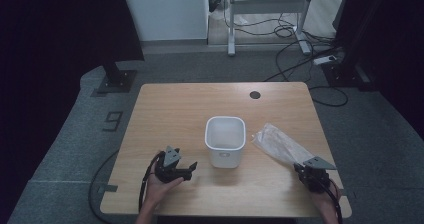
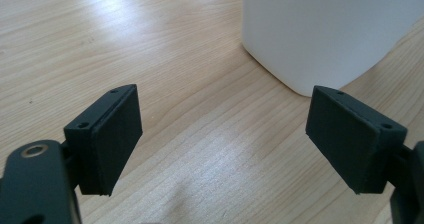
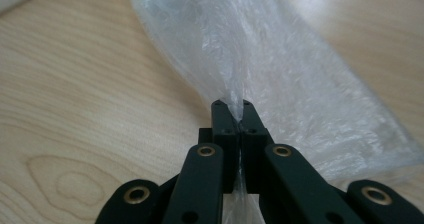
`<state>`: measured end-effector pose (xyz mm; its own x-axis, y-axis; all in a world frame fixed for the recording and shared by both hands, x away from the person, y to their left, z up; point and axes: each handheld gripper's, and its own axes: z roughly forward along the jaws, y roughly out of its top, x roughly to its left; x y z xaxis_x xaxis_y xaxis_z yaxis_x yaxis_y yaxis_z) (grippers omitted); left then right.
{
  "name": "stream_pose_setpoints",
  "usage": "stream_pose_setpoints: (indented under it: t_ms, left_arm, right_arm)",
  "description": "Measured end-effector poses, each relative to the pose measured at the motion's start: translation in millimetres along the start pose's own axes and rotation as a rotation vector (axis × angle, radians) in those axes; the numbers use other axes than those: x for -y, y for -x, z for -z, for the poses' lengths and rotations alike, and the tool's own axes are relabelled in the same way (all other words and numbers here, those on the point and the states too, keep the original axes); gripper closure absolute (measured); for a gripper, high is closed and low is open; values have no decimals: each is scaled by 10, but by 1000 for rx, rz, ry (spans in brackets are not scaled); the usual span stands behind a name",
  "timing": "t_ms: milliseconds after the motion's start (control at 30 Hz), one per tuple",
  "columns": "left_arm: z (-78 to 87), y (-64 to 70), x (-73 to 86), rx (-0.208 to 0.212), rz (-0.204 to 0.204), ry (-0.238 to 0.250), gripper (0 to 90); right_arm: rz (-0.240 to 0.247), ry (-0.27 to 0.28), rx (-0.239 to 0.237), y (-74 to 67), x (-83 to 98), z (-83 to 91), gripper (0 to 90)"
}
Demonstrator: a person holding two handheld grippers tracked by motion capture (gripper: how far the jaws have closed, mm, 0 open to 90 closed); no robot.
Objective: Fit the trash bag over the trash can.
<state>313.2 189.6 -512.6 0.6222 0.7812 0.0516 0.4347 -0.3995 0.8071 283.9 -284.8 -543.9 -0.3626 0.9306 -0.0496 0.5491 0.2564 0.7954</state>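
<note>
A clear plastic bag [image 1: 277, 143] lies flat on the wooden table [image 1: 180, 109], right of a small white bin [image 1: 225, 141]. My right gripper [image 1: 305, 170] sits at the bag's near end, shut on it. In the right gripper view the film of the bag [image 3: 260, 69] is pinched between the closed jaws of the right gripper [image 3: 237, 109] and bunches up from them. My left gripper [image 1: 190, 168] rests in a hand left of the bin, open, pointing at the bin's base. Its pads [image 2: 107, 136] stand wide apart with bare wood between them, and the bin [image 2: 325, 29] rises just beyond.
A round cable hole [image 1: 255, 94] sits at the table's far edge. Beyond the table are a desk frame [image 1: 267, 6] and loose cables [image 1: 300, 66] on the floor. A dark stand foot [image 1: 117, 79] stands at the far left.
</note>
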Motion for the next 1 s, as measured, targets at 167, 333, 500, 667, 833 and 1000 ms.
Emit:
stream_pose_setpoints:
  t_ms: [167,333,500,667,833,1000]
  left_arm:
    - [18,-3,-2,-3,3,7,151]
    - [53,3,-23,-5,8,18,152]
    - [82,8,-52,4,21,18,154]
    - [113,10,-77,6,31,20,157]
    - [170,20,-120,5,37,39,165]
    - [207,36,-160,9,35,50,167]
  right_arm:
    - [10,70,-13,3,-57,129,890]
    - [16,136,-29,-19,-123,260,890]
    - [32,192,-60,-52,-195,383,890]
    - [53,231,-81,-100,-250,461,890]
    - [57,263,-98,-130,-293,530,890]
    - [58,299,-103,-149,-346,636,890]
